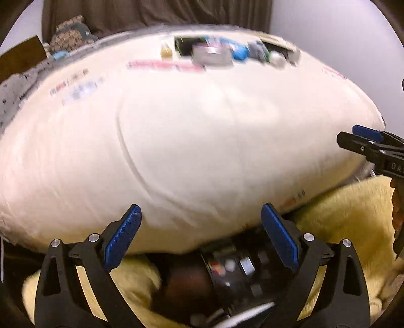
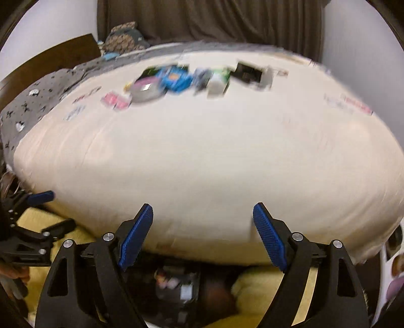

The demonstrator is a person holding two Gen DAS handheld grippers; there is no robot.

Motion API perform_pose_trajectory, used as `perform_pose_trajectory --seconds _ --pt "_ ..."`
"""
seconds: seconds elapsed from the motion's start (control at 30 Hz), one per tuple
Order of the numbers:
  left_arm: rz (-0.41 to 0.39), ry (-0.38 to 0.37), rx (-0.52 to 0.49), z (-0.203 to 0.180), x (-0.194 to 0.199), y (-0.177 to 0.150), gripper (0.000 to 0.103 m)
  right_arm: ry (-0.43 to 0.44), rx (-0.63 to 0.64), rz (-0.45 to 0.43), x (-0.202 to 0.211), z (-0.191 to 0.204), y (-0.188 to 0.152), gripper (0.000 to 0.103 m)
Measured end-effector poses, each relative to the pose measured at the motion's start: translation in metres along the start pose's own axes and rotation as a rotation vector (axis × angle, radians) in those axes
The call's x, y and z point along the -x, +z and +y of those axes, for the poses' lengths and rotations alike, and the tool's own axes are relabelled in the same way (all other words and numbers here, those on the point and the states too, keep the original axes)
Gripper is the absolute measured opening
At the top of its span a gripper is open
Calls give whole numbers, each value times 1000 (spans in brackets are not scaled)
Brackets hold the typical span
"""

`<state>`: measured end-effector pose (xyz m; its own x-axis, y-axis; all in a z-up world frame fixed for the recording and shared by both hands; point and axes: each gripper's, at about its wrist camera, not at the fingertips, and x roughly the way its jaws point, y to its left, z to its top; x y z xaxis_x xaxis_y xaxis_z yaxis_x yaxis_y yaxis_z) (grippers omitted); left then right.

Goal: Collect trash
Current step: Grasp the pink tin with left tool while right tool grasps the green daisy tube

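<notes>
A cluster of trash lies at the far side of a cream cloth-covered surface (image 1: 192,131): a grey round tin (image 1: 210,54), blue wrappers (image 1: 240,51) and dark packets. It also shows in the right wrist view, with the tin (image 2: 146,90) and a blue wrapper (image 2: 175,78), all blurred. My left gripper (image 1: 200,214) is open and empty at the near edge of the cloth. My right gripper (image 2: 203,214) is open and empty at the same edge, to the right of the left one; it shows in the left wrist view (image 1: 363,140).
A yellow fleece blanket (image 1: 353,214) lies below the cloth's near edge. A dark object with small labels (image 1: 227,267) sits between blanket folds under the grippers. A grey patterned sheet (image 2: 38,101) and a brown bag (image 2: 123,37) are at the far left. Dark curtains (image 2: 214,20) hang behind.
</notes>
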<state>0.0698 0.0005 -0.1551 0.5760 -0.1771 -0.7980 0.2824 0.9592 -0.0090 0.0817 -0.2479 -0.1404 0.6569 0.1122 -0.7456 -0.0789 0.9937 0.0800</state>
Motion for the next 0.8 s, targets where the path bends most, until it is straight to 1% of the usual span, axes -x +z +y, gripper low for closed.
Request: perform_pose_trajectory --seconds 0.03,0.1,0.23,0.3,0.37,0.5,0.57,0.6,0.7,0.8 --pt "-19 14 2 2 2 9 90 -10 -6 -22 -4 -6 12 82" --pt "-52 16 11 5 2 22 90 -30 -16 -54 -14 -10 29 82" --pt "-105 24 23 4 -2 59 90 -26 -46 -94 -37 -9 57 82" --pt "-109 28 14 0 -10 73 90 -40 -48 -102 -48 -10 68 76" --pt "-117 31 10 -4 -20 86 89 -35 -52 -100 -60 -9 79 67" --pt "-126 18 11 -9 -37 109 87 2 -70 -82 -76 -9 97 63" --pt "-127 10 19 -12 -45 121 85 7 -68 -77 -81 -8 102 61" --pt "-126 5 22 -12 -49 125 84 7 -66 -75 -83 -8 105 61" --pt "-120 -9 33 -15 -61 140 83 -31 -51 -57 -93 -10 113 55" --pt "-117 -13 39 -17 -72 154 81 -25 -66 -55 -97 -17 118 55"
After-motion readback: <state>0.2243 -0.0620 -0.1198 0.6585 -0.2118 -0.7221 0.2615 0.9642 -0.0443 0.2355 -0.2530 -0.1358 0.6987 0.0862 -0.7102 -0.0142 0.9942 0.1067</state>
